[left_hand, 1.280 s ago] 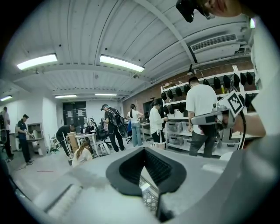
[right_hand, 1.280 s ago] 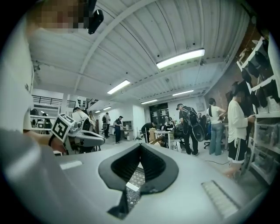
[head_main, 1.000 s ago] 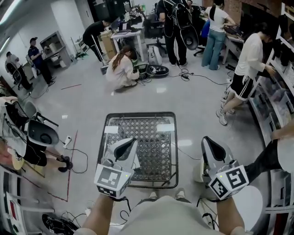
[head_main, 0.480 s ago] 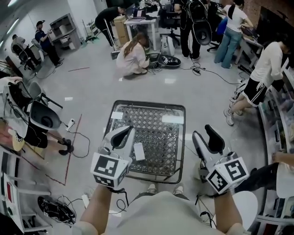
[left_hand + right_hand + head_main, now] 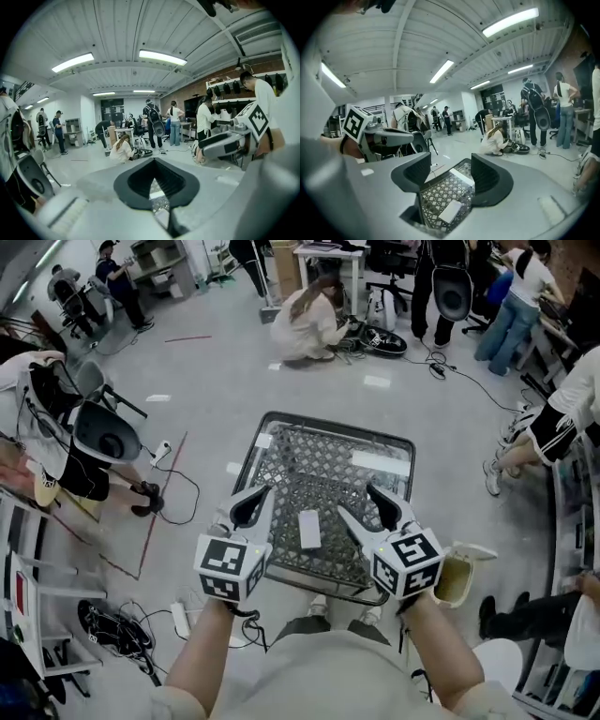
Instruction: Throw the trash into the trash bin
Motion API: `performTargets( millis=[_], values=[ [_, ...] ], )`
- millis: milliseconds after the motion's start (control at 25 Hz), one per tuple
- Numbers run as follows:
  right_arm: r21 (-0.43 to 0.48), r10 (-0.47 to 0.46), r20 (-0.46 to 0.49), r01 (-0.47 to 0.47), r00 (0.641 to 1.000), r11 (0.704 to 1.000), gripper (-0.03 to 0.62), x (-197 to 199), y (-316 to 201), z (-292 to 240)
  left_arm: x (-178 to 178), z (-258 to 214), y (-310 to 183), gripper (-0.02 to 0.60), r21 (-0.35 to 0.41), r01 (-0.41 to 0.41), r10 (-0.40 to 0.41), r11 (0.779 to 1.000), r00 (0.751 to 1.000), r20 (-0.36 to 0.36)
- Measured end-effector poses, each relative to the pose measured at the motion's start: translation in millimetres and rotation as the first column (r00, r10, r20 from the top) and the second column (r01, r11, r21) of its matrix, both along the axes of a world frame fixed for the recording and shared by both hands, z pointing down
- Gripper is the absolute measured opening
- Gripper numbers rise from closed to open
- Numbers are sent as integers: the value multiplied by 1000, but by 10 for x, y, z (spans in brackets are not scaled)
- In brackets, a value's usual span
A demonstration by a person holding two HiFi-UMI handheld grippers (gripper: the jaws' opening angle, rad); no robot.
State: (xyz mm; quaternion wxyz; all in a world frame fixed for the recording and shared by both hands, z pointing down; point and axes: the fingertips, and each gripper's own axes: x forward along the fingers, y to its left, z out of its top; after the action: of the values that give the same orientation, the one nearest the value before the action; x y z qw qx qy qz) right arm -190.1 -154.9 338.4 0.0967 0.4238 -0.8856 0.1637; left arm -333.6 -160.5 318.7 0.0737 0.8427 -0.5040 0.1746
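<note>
A flat white piece of trash point(image 5: 309, 528) lies on the wire-mesh table top point(image 5: 281, 432), and the right gripper view looks down on it point(image 5: 451, 212). My left gripper point(image 5: 251, 498) hovers just left of it, jaws shut and empty point(image 5: 154, 165). My right gripper point(image 5: 354, 500) hovers just right of it. Its jaws have just been opening and stand open with nothing gripped point(image 5: 451, 176). A beige trash bin point(image 5: 457, 579) with a raised lid stands on the floor by my right forearm.
Two white strips point(image 5: 380, 463) lie at the mesh's far end. A chair and cables point(image 5: 103, 432) are on the left. A person crouches beyond the table point(image 5: 307, 322). Others stand at desks along the back and right point(image 5: 562, 409).
Both grippers have moved forward and down over the mesh table. The right jaws went from shut to open. The white piece has come into view between the two grippers.
</note>
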Motion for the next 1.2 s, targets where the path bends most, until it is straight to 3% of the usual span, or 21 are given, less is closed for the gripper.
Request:
performTargets(
  millis=[240, 520, 920, 1040, 1200],
  values=[
    [-169, -34, -60, 23, 998, 985, 272, -435, -98, 949, -308, 613, 17, 2, -108, 52, -50, 993, 998, 25],
    [-319, -62, -131, 17, 990, 947, 275, -733, -81, 1880, -448, 1358, 47, 3, -252, 67, -58, 965, 997, 42],
    [-536, -23, -212, -97, 977, 838, 305, -936, -8, 3236, -539, 2276, 245, 3, -431, 82, -79, 899, 997, 25],
    [-566, 3, -255, -151, 967, 811, 334, -970, 31, 3516, -704, 2461, 340, 3, -478, 112, -116, 871, 993, 21],
    [-589, 12, -303, -197, 953, 784, 359, -991, 59, 3850, -842, 2628, 412, 3, -507, 128, -125, 853, 991, 40]
  ],
)
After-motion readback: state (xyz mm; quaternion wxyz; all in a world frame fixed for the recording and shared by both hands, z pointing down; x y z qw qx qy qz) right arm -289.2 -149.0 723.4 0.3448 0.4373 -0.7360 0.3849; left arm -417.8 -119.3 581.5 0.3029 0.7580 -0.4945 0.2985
